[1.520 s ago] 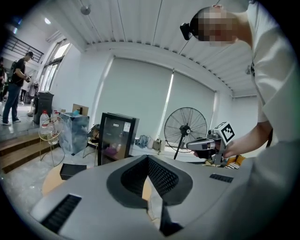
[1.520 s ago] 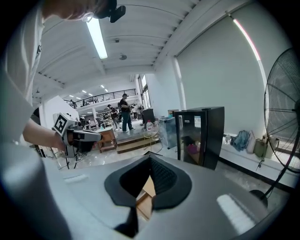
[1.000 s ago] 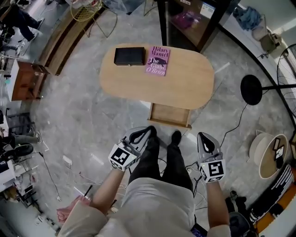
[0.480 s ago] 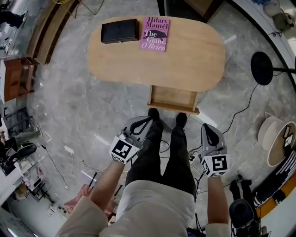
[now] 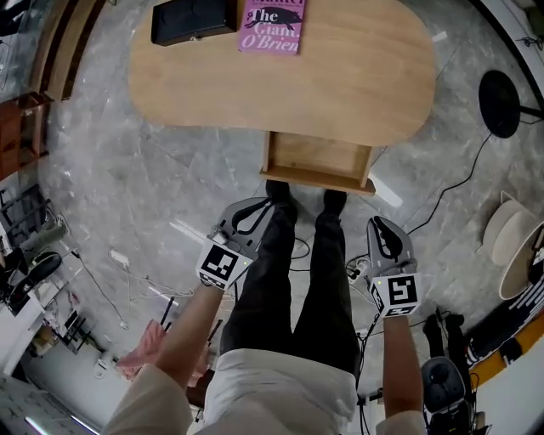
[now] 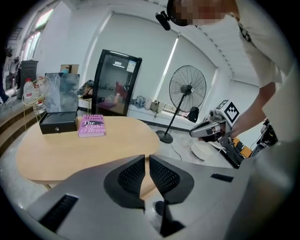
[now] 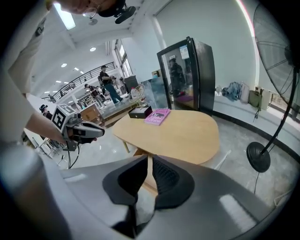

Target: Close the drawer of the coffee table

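Note:
The oval wooden coffee table [image 5: 340,76] stands ahead, and its drawer [image 5: 316,161] is pulled out toward the person's feet. My left gripper [image 5: 265,206] hovers low in front of the drawer's left end, apart from it. My right gripper [image 5: 379,223] is just below the drawer's right corner, also apart. Both grippers' jaws are opening, a narrow slit shows between the pads, and nothing is between them. The left gripper [image 6: 146,164] and the right gripper [image 7: 150,168] each point toward the table [image 6: 70,150] from the front.
A purple book [image 5: 272,25] and a black box [image 5: 191,21] lie on the tabletop's far side. The person's legs [image 5: 289,280] stand between the grippers. A fan base [image 5: 500,102] and cables [image 5: 442,195] are on the floor at the right.
Both grippers have sunk toward the floor and come nearer to the drawer front. The head view has moved closer to the table.

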`<state>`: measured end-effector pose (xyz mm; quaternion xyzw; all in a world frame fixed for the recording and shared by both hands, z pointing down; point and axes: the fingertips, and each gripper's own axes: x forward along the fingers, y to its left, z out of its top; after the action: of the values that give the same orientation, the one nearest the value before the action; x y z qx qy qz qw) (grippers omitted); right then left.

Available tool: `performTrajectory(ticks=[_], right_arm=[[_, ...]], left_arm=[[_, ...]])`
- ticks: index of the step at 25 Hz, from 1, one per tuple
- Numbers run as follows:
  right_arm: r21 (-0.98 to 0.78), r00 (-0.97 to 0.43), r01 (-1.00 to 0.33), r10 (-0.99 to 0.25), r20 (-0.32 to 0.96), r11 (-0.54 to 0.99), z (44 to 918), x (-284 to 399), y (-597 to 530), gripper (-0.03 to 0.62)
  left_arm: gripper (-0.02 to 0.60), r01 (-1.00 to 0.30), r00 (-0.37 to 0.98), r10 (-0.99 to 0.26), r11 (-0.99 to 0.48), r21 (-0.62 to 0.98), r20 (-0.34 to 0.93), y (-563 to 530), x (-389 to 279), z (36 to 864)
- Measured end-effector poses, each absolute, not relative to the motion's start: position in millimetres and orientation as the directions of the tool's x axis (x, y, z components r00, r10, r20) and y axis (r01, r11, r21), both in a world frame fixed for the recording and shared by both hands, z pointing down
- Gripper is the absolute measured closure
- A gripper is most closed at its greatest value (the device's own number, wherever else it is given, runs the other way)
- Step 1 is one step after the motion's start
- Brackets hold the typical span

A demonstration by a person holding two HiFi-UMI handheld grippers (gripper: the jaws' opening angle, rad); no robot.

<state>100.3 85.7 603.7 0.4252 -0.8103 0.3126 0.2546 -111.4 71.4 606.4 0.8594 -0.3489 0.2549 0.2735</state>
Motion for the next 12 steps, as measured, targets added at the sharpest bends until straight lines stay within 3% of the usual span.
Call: performTrajectory(ticks=[12], right_arm=[[-0.286, -0.474, -0.853, -0.418, 0.775, 0.437, 748, 111, 115, 0.442]], left_arm=[[0.468, -0.770, 0.551, -0.388, -0.577, 0.271, 0.739, 95, -133, 749]])
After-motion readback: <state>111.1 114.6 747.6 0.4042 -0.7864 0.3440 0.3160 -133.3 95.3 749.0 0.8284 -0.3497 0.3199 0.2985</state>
